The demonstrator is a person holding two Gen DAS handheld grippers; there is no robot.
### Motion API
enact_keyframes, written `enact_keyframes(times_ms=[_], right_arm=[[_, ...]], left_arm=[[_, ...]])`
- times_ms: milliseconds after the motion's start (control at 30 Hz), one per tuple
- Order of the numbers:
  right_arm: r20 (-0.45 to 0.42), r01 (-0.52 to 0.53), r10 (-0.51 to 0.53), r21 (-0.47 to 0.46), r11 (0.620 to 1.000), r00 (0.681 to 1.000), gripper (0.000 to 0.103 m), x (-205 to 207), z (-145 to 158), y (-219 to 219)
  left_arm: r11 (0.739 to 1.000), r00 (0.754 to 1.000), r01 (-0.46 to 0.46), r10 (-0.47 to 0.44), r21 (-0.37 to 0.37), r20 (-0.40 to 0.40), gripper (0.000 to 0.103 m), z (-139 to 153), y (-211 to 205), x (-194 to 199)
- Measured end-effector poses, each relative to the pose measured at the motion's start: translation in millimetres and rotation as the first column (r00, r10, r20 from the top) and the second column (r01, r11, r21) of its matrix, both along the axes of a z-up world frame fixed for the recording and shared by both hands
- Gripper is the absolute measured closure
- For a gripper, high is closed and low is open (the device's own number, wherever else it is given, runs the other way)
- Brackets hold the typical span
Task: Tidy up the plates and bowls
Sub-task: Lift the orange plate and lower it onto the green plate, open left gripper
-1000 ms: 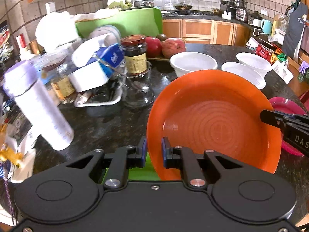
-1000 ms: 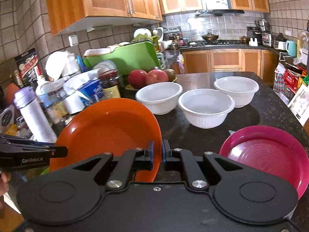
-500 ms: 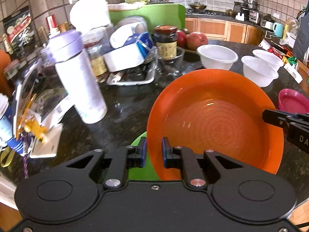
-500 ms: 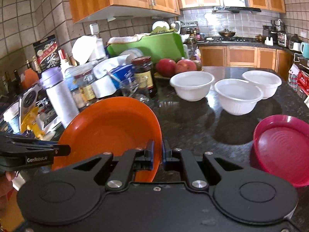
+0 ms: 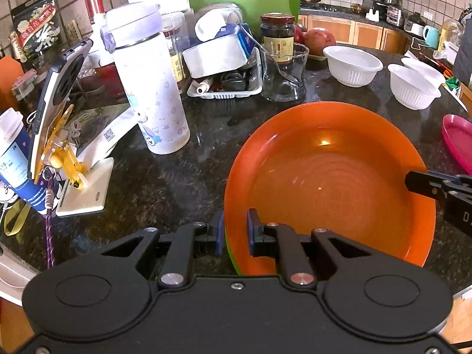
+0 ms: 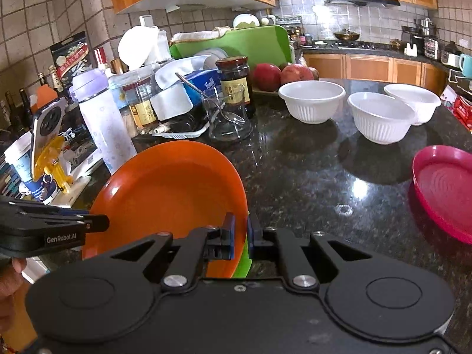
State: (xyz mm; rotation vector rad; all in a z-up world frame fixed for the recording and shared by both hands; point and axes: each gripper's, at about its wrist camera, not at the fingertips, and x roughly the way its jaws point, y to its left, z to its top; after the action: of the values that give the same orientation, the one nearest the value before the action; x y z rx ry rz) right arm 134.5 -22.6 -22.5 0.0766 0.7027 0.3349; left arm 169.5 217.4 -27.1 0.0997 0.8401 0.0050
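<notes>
An orange plate (image 5: 330, 183) hangs over the dark counter, with a green plate's edge (image 5: 233, 261) showing just under it. My left gripper (image 5: 234, 231) is shut on the plates' left rim. On the opposite rim my right gripper (image 6: 240, 237) is shut too, with the orange plate (image 6: 168, 197) to its left and a green edge (image 6: 243, 261) below. Three white bowls (image 6: 311, 100) (image 6: 380, 121) (image 6: 413, 100) stand at the back right. A pink plate (image 6: 445, 188) lies on the counter at the right.
Left of the plates stand a white and purple bottle (image 5: 149, 88), a phone on a yellow stand (image 5: 54, 115) and a paper cup (image 5: 13, 153). Behind are a glass with a spoon (image 5: 283, 73), a dark jar (image 5: 277, 37), a white tray of clutter (image 5: 224, 85), red fruit (image 6: 295, 72) and a green board (image 6: 236, 44).
Both grippers have carried the orange plate leftward and slightly down along the counter. The bottle and phone stand have come into view; the bowls and pink plate have slid off to the right.
</notes>
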Motion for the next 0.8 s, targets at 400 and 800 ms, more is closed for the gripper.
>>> enact_keyframes(times_ms=[400, 800], right_arm=[[-0.036, 0.074, -0.075, -0.022, 0.997, 0.997, 0.092, 2, -14, 13], [-0.010, 0.111, -0.111, -0.030, 0.993, 0.994, 0.075, 7, -16, 21]], left_arm=[[0.998, 0.998, 0.065, -0.066, -0.011, -0.023, 0.083, -12, 11, 12], [0.993, 0.993, 0.118, -0.118, -0.009, 0.006, 0.060, -13, 13, 15]])
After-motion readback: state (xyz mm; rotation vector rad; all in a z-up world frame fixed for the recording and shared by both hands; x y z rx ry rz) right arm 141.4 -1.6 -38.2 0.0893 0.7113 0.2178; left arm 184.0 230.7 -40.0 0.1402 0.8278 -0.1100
